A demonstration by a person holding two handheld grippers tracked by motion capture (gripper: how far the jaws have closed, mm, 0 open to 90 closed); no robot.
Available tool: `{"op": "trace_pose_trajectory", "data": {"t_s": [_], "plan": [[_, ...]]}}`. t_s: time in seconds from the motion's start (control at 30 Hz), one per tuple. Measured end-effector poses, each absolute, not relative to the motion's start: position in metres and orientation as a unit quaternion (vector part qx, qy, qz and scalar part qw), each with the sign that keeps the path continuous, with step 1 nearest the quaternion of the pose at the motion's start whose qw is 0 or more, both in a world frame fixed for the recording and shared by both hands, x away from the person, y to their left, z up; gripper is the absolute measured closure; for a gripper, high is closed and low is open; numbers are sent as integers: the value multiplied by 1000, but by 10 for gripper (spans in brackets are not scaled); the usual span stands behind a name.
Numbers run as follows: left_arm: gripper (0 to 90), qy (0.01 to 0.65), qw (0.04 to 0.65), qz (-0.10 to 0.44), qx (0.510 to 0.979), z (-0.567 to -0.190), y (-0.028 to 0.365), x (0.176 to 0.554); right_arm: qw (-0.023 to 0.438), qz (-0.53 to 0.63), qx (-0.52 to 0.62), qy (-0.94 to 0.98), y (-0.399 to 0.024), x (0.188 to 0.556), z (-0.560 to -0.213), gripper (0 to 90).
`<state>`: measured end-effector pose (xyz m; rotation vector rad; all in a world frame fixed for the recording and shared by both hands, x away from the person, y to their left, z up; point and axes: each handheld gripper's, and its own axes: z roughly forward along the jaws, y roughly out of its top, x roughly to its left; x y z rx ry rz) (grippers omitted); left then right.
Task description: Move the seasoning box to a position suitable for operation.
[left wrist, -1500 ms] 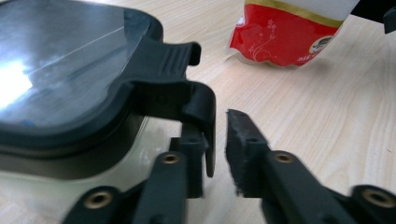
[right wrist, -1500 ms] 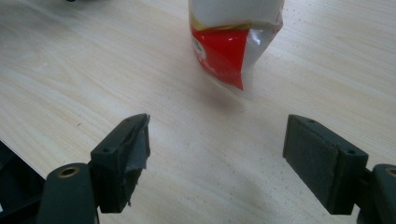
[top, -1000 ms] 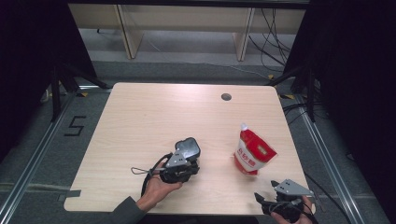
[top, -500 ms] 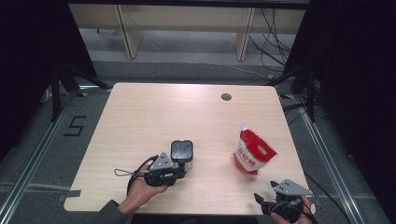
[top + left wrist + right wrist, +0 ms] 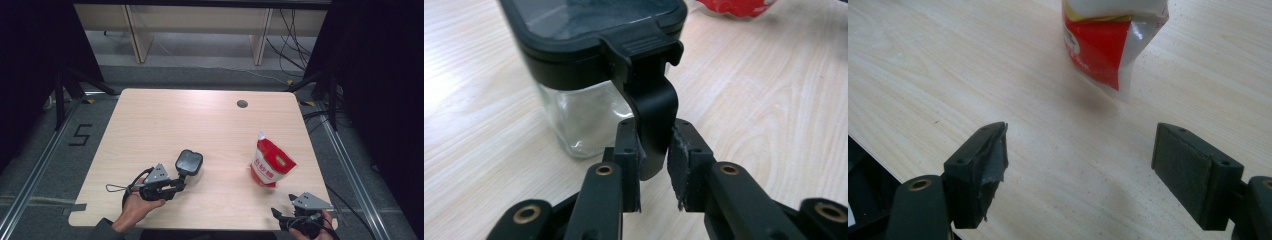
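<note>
A small glass jar [image 5: 189, 162] with a black lid stands upright on the table's near left part. Its glass wall [image 5: 584, 120] shows in the left gripper view, with the lid's black latch tab [image 5: 654, 110] hanging down its side. My left gripper [image 5: 181, 181] [image 5: 654, 167] has the tab between its jaws, which have just been opening. One pad lies against the tab and a thin gap shows at the other. A red and white spouted pouch [image 5: 270, 165] [image 5: 1108, 45] stands at the right. My right gripper [image 5: 283, 210] [image 5: 1080, 160] rests open and empty at the near edge, aimed at the pouch.
The light wood table [image 5: 200, 120] has a round cable hole [image 5: 242, 104] near its far edge. Black cables trail from both grippers. Dark stands flank the table on each side, and the floor at the left bears a "5" mark [image 5: 80, 135].
The left hand has drawn back to the left toward the near edge. The jar, tilted under the gripper a second ago, now stands upright. The right gripper has stayed put.
</note>
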<state>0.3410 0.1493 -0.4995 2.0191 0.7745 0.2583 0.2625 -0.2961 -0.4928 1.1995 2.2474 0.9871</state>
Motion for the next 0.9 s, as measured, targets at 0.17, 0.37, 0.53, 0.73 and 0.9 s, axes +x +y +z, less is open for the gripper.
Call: {"op": "trace_pose_trajectory", "data": {"t_s": [0.17,0.37,0.53,0.73,0.9], "plan": [[734,322,455,127,820,-499,160,341,206,354,427,806,-296,263,-493,234],[727,340,447,143,815,-498,170,342,208,354,425,807,-295,262,-492,234],[723,359,433,175,808,-497,180,346,209,353,423,808,-296,263,-492,234],[715,364,419,197,808,-497,179,349,206,356,424,807,-294,263,-492,233],[725,371,417,202,805,-498,179,355,208,352,423,809,-295,263,-492,234]]}}
